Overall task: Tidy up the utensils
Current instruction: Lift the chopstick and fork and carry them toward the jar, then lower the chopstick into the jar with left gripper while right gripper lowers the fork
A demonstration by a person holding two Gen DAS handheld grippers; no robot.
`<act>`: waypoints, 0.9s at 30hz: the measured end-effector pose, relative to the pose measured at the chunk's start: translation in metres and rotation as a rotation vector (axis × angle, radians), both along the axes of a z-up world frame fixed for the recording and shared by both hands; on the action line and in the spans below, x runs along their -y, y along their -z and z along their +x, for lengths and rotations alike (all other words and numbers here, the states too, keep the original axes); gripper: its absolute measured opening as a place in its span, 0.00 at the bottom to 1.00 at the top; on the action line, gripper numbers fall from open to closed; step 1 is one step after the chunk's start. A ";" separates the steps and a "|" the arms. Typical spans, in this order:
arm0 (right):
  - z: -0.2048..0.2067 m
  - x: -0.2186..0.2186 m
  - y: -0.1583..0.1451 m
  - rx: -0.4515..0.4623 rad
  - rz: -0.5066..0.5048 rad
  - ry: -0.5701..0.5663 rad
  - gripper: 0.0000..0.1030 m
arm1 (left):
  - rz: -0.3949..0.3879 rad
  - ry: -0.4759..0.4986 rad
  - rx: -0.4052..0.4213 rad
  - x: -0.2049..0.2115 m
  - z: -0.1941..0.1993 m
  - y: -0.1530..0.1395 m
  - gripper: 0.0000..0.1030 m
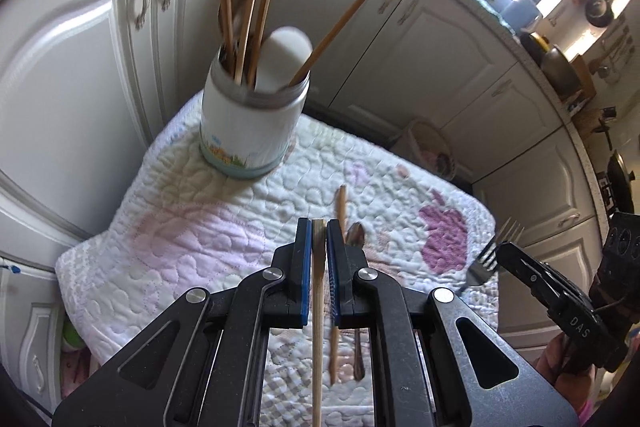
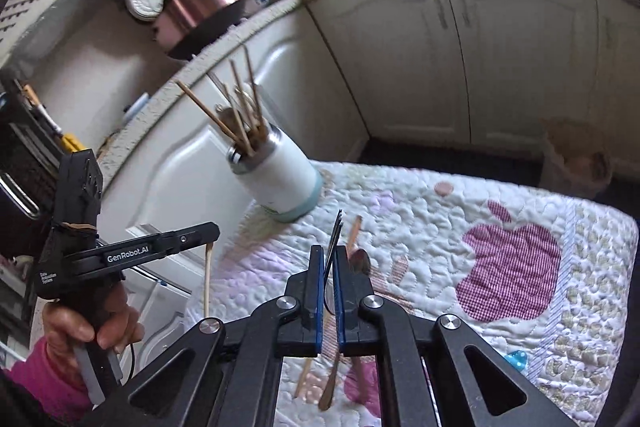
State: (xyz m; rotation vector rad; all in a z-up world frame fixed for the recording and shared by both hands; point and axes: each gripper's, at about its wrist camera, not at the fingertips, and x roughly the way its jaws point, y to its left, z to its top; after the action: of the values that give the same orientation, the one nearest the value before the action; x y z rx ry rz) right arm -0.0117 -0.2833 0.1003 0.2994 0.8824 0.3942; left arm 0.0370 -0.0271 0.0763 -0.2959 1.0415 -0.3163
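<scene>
We hold a chopstick in the left gripper, its fingers closed onto the stick with only that thin gap between the pads. The stick runs back under the gripper, so most of its length hangs behind the grip. The right gripper is closed on a fork, tines pointing forward and up; in the left view the tines show beside the right gripper's fingers.

Taking the holder as our landmark: both grippers hover on the near side of it, above the quilt. Still lying on the quilt, nearer to us than the holder, are another chopstick and a spoon, side by side.

The holder stands on the quilt's far corner, already bristling with chopsticks and a white utensil.

To finish this step well, we judge that we should bring one item at a time, tilt it towards upright over the rim, and aim for the open side of the mouth, clear of the leaning sticks. The quilt is soft and the holder top-heavy, so we lower gently and let go only once the tip is well inside. Knocking a leaning stick could tip the holder.
</scene>
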 end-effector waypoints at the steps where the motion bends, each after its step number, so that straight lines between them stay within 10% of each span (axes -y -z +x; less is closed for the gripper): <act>1: 0.000 -0.002 -0.007 0.014 -0.001 -0.002 0.04 | -0.003 -0.003 0.015 -0.001 -0.001 -0.007 0.06; 8: 0.015 -0.013 -0.032 0.064 -0.024 -0.011 0.03 | -0.008 -0.045 0.104 -0.014 0.010 -0.041 0.06; 27: 0.133 -0.073 0.121 -0.284 -0.215 -0.078 0.41 | -0.006 -0.054 0.030 -0.025 0.023 -0.009 0.06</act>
State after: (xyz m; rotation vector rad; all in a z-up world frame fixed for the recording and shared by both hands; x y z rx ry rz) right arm 0.1212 -0.2100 -0.0202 0.1233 1.2074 0.3292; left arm 0.0599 -0.0026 0.0858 -0.3231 1.0015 -0.2750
